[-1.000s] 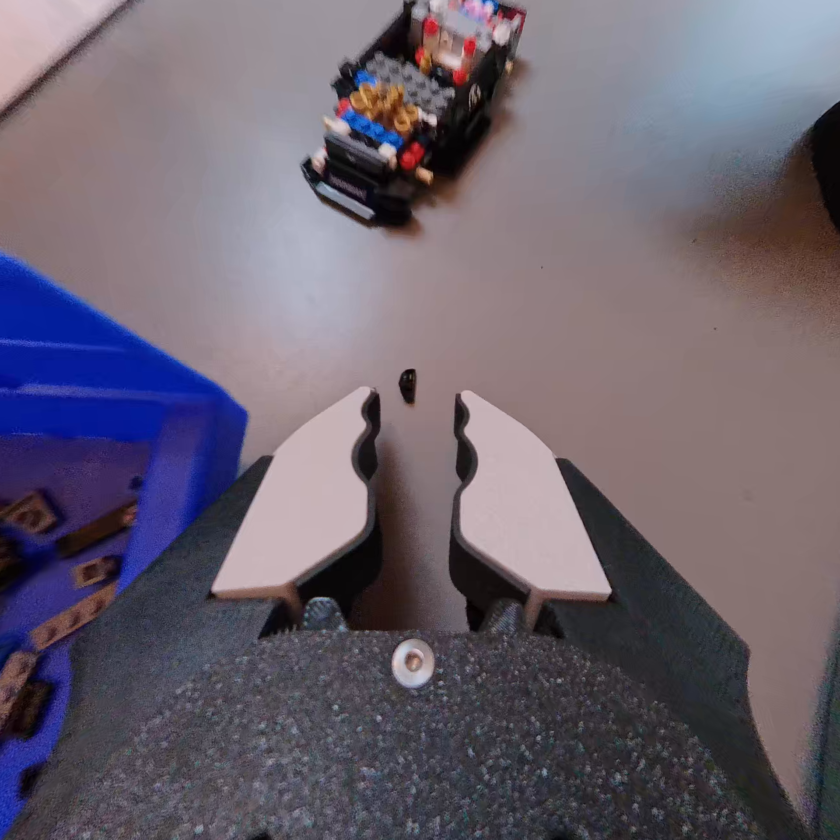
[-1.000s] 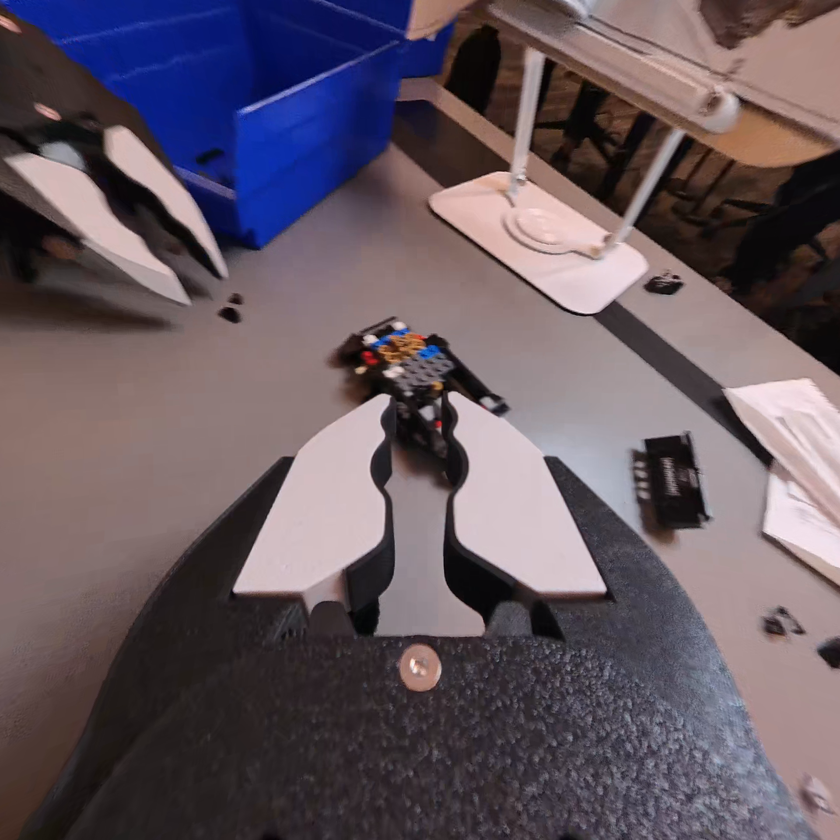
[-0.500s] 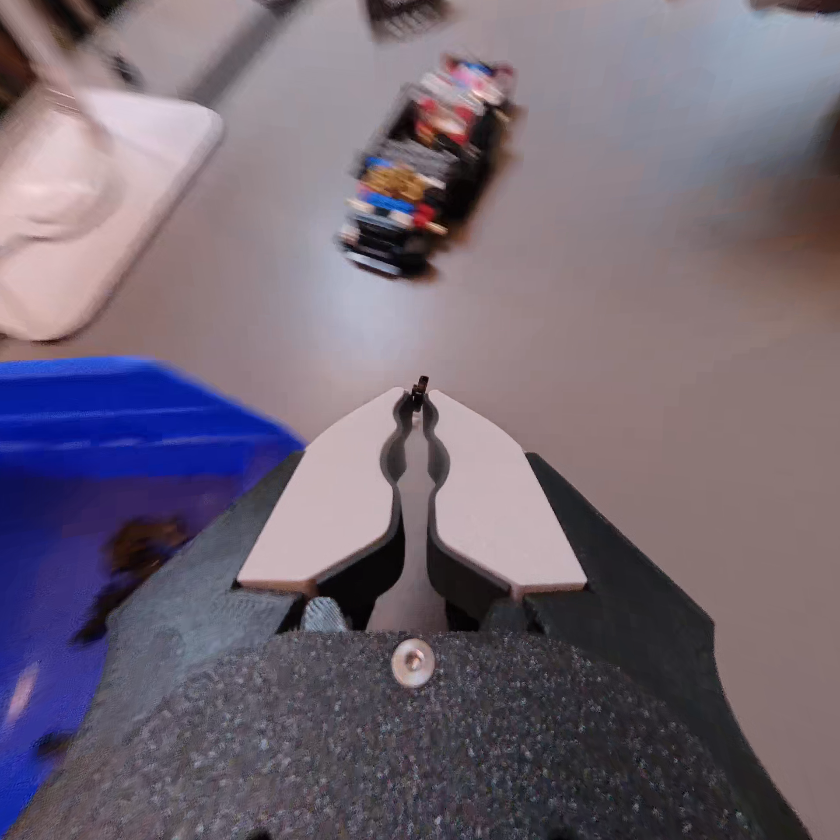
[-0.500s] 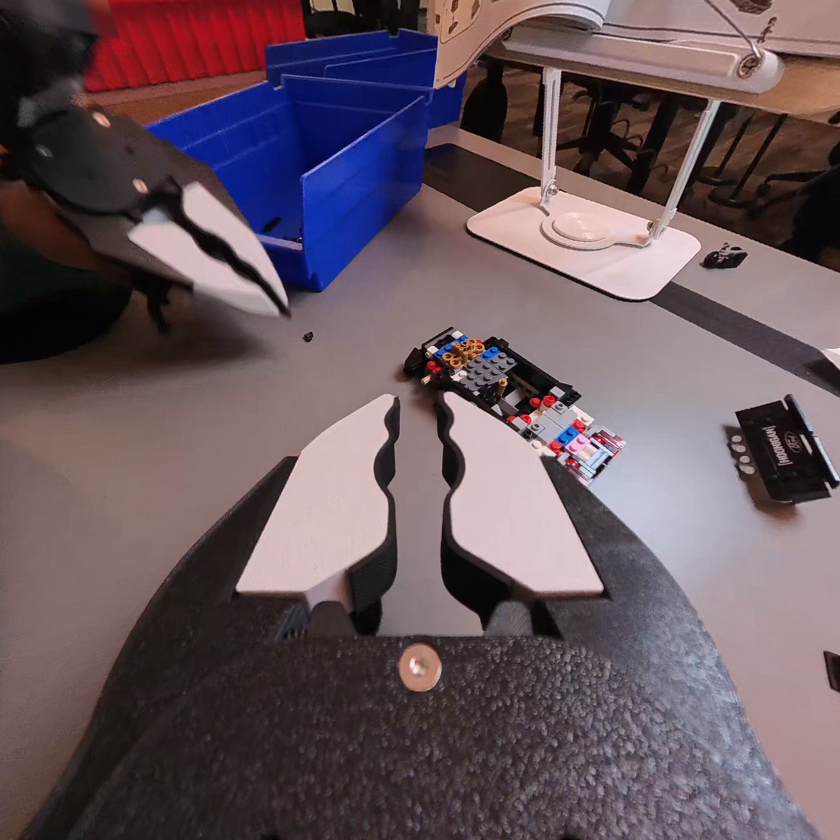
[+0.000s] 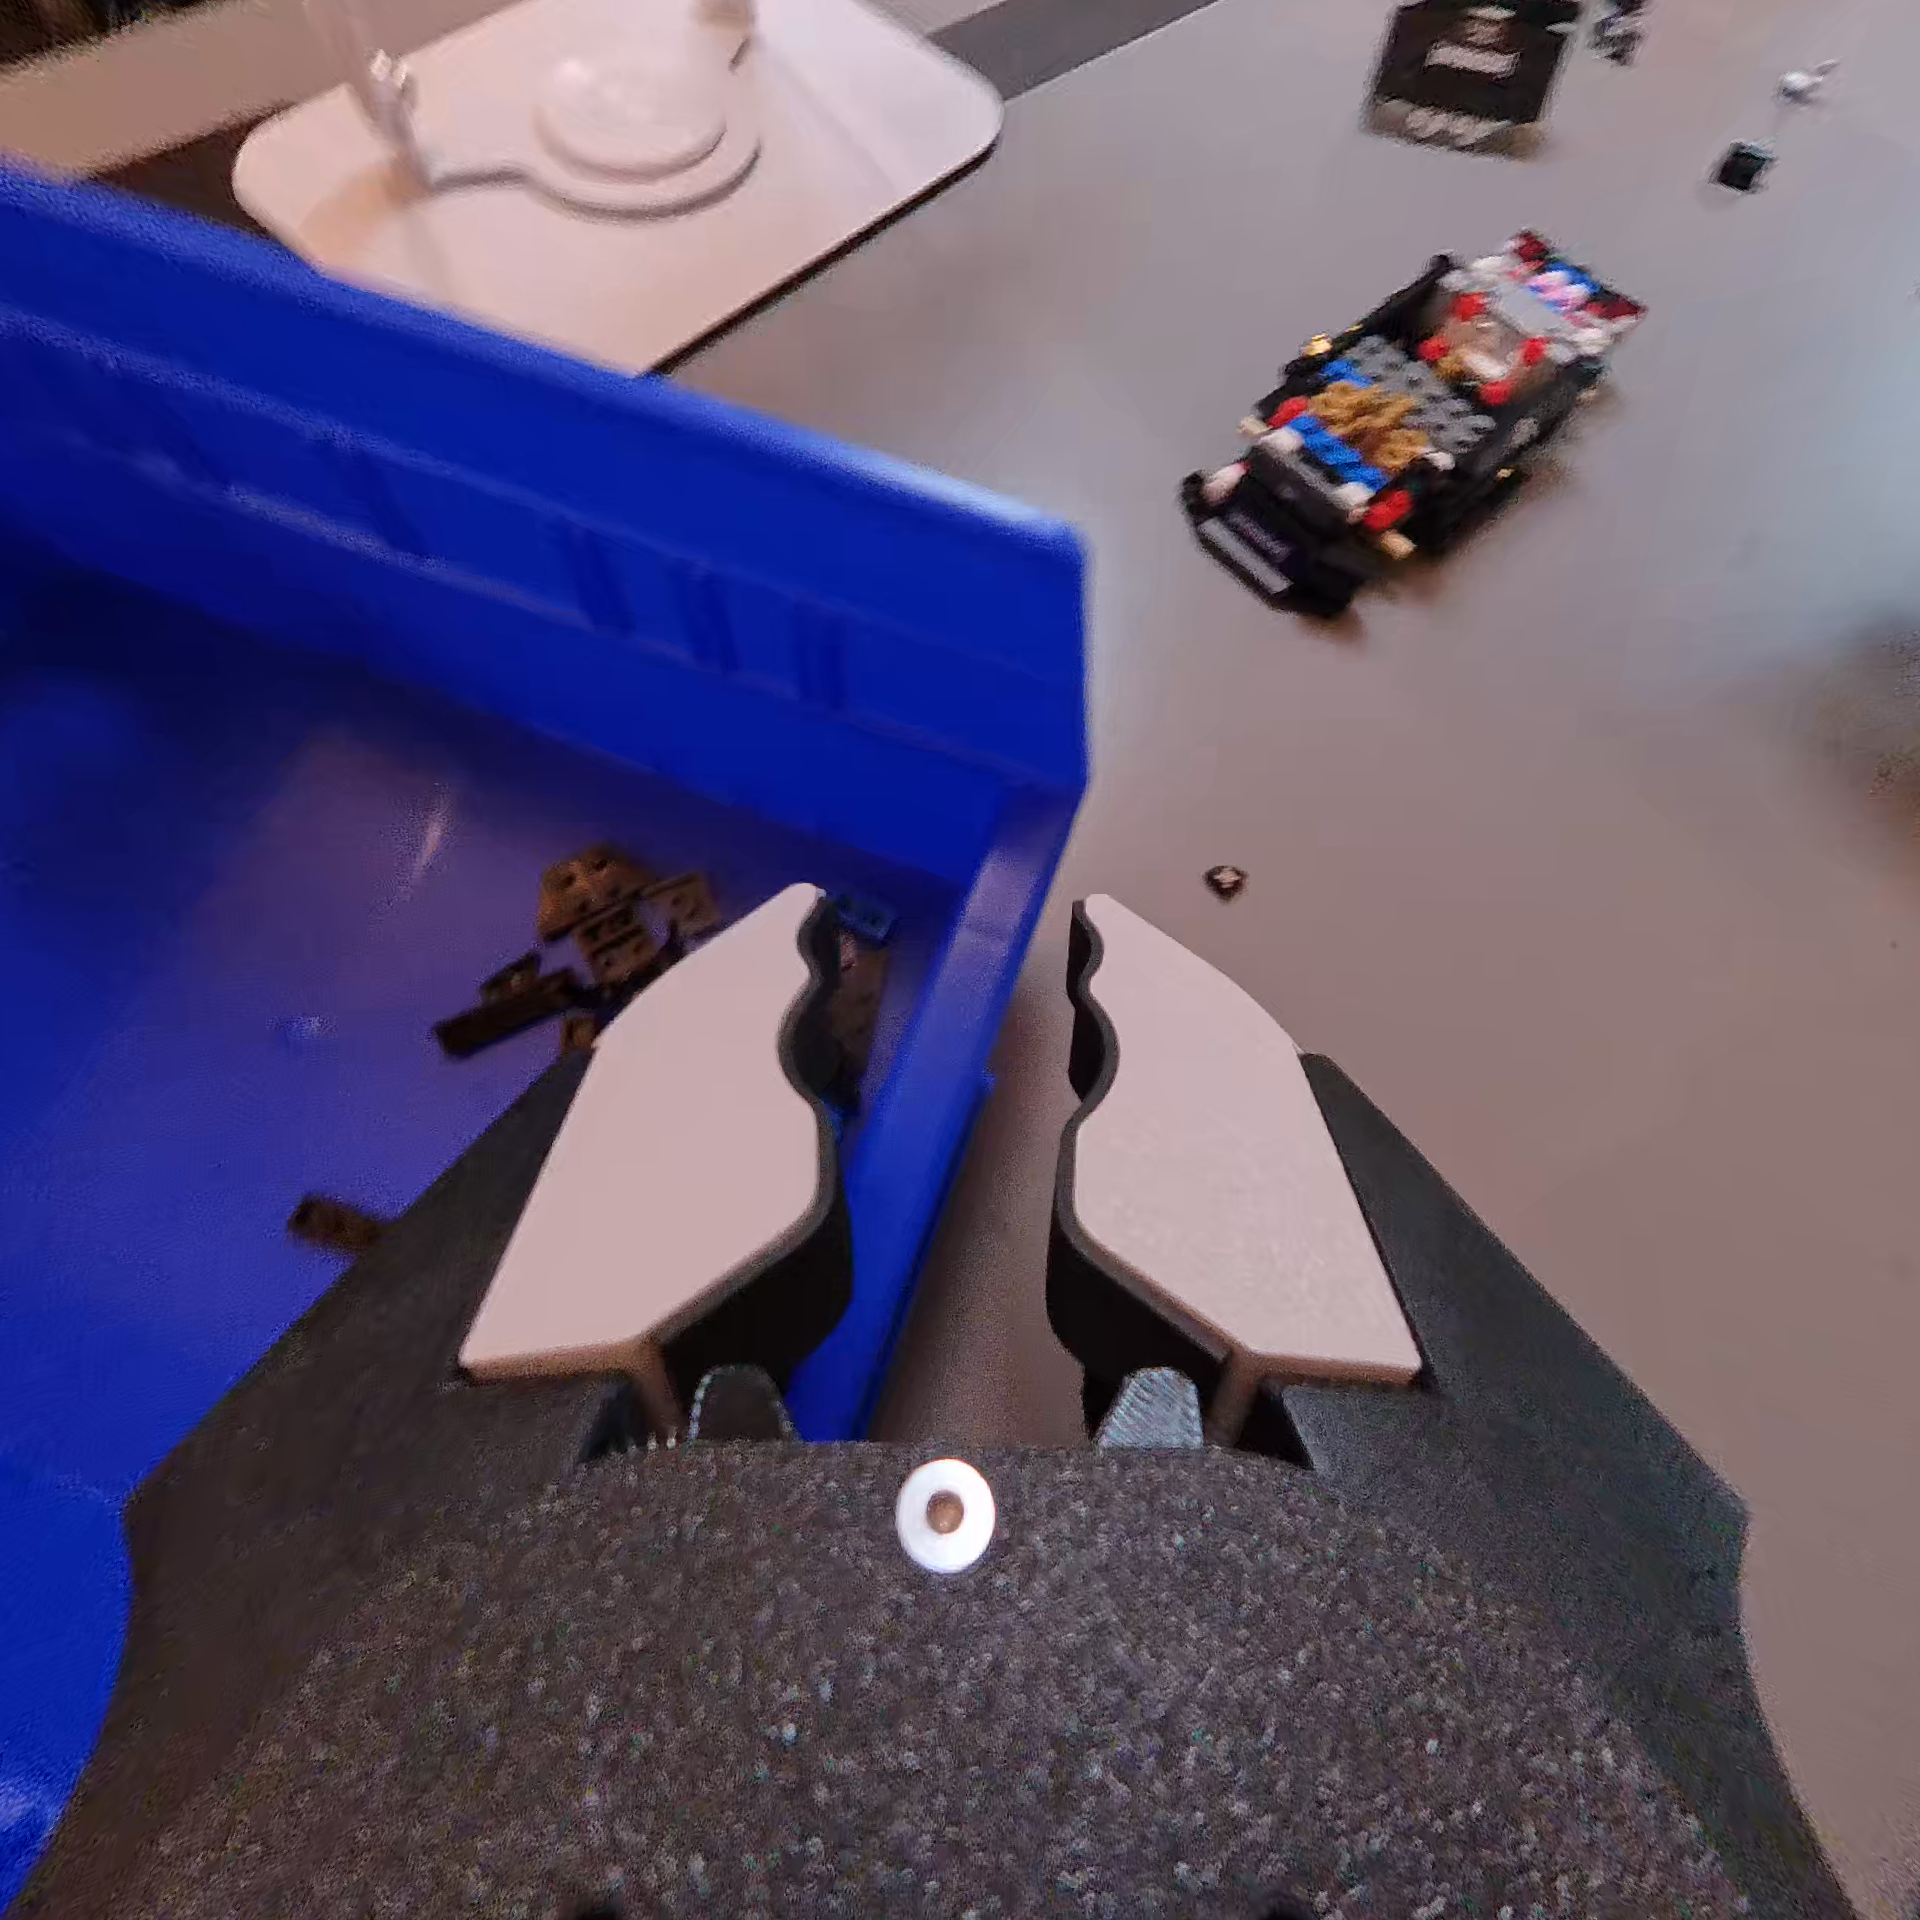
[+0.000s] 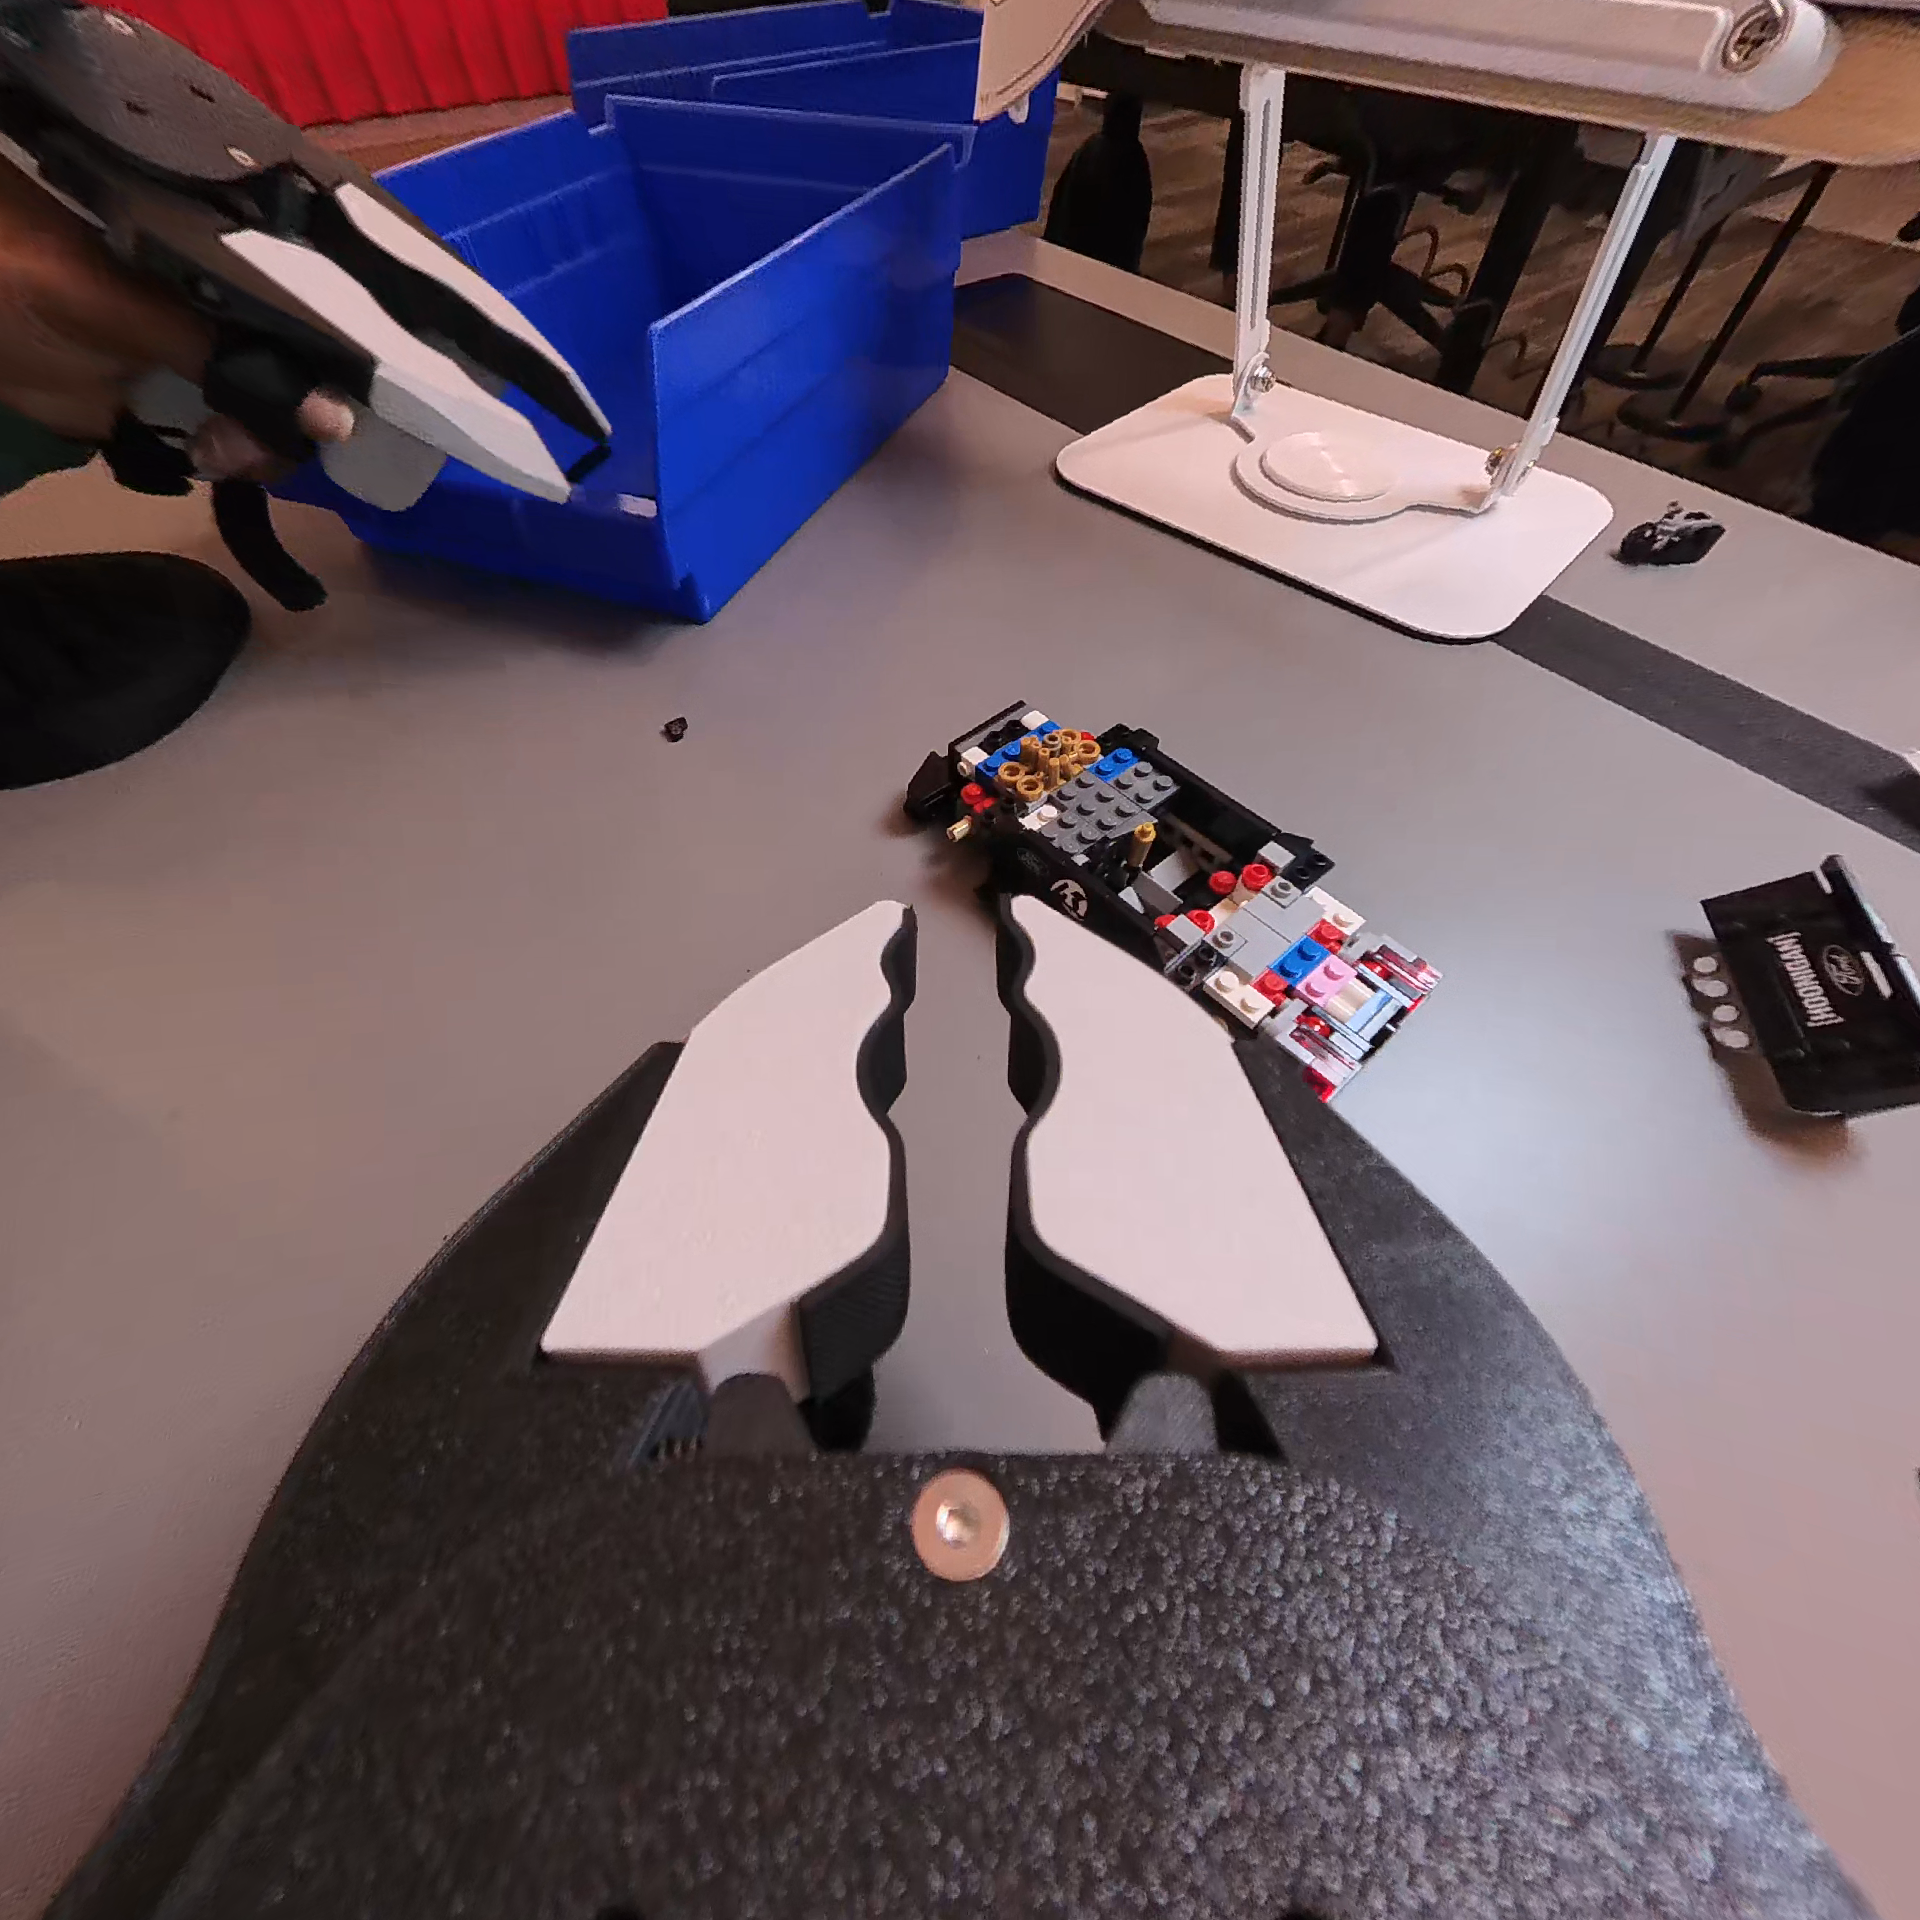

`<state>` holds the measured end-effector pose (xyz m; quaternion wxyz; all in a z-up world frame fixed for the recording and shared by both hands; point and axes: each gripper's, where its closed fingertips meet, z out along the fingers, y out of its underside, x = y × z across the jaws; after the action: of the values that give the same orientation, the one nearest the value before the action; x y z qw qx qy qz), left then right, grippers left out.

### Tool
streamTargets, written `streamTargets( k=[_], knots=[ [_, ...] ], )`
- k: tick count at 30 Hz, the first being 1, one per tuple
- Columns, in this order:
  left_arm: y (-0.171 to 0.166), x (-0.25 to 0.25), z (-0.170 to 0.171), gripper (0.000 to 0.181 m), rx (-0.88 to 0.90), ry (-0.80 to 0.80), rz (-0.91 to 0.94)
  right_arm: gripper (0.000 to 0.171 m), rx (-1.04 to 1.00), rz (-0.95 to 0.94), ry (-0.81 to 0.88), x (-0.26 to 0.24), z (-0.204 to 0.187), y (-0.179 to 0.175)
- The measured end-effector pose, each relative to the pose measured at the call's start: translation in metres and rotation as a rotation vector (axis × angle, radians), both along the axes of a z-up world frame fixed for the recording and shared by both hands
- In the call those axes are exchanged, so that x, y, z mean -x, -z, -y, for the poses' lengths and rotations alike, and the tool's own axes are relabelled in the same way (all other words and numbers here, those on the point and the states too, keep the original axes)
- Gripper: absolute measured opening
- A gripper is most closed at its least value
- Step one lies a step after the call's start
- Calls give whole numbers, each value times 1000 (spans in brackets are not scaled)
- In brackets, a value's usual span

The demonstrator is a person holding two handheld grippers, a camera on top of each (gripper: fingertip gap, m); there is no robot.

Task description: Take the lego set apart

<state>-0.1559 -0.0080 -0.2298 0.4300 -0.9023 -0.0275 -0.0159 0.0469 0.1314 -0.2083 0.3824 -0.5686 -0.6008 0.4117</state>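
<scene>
The partly stripped lego car point(image 5: 1413, 426) lies on the grey table; it also shows in the right wrist view point(image 6: 1143, 862). My left gripper point(image 5: 948, 904) is open with nothing between its pads. It hangs over the near corner wall of the blue bin point(image 5: 623, 540), left finger above the bin's inside. Several loose dark bricks point(image 5: 613, 935) lie in the bin. The right wrist view shows the left gripper point(image 6: 584, 462) open at the bin point(image 6: 810, 343). A tiny black piece point(image 5: 1224, 880) lies on the table point(image 6: 675, 729). My right gripper point(image 6: 958, 912) is slightly open and empty, just left of the car.
A white lamp stand base point(image 6: 1340, 509) stands behind the car, also in the left wrist view point(image 5: 623, 187). A flat black lego panel point(image 6: 1818, 982) lies at the right. A small black lump point(image 6: 1668, 540) sits by the stand. A dark round object point(image 6: 94, 665) is at the far left. Some 25 cm of space lies between my two pairs of fingers. To reach the tiny black piece point(image 5: 1224, 880) in a straight line is about 8 cm for my left fingers, about 20 cm for my right. Seen from the right wrist view point(image 6: 675, 724) as well.
My left gripper closed on a tiny black piece from the table, swung left over the bin and opened; the piece is gone from its pads. The right gripper backed away from the car.
</scene>
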Motion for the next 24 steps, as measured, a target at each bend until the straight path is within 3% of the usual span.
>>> streamTargets(
  k=[3,5,10,16,24],
  knots=[
    [-7,-44,-10,21,-67,199,2,15,4,2,0,1,-1,2],
    [8,-69,-16,20,-13,276,-19,15,4,4,-3,1,0,2],
    [56,-79,-29,22,157,234,-74,14,-19,5,-16,-1,4,2],
    [57,-77,-35,14,156,191,6,14,-55,9,-26,-3,6,2],
    [56,-79,-36,8,130,221,-21,14,-55,14,-27,-3,5,5]
  ],
)
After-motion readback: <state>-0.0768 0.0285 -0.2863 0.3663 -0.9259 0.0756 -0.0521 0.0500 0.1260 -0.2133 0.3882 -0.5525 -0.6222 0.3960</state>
